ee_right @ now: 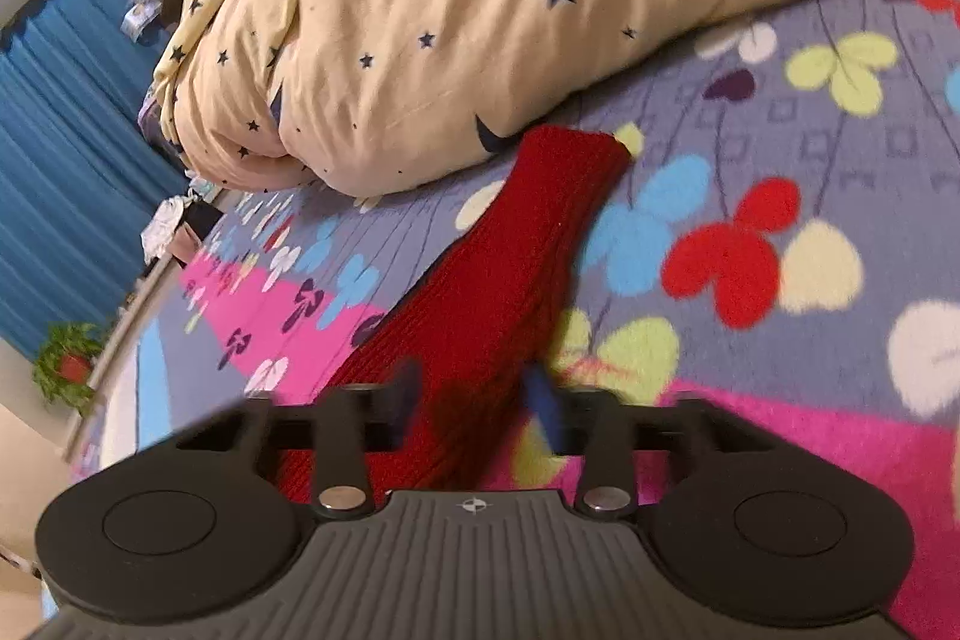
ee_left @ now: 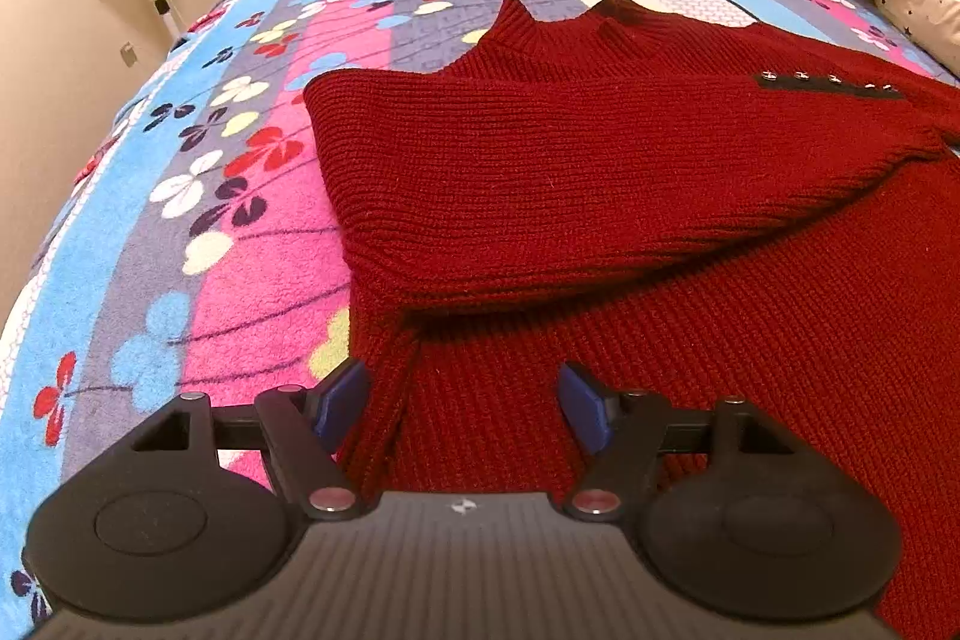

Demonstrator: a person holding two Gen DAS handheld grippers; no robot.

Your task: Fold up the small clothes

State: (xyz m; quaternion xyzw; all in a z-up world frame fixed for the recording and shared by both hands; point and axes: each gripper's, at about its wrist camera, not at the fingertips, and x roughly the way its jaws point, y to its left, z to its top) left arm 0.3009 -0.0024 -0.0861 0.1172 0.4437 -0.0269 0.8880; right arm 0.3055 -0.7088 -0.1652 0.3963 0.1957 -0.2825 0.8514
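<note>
Floral blanket [ee_left: 180, 220] lies bare beside red sweater [ee_left: 600, 172] — left edge.

garment: my red ribbed knit sweater [ee_left: 630, 172], high neck, a dark strip with small metal studs at one shoulder
pose: flat on the bed, neck toward the far side
near sleeve: folded across the chest, cuff end at the body's left edge as my left wrist view shows it
other sleeve [ee_right: 516, 244]: stretched straight out over the flowered blanket, cuff lying just beside the star-print quilt
state: partly folded, one sleeve in, one sleeve out
</note>
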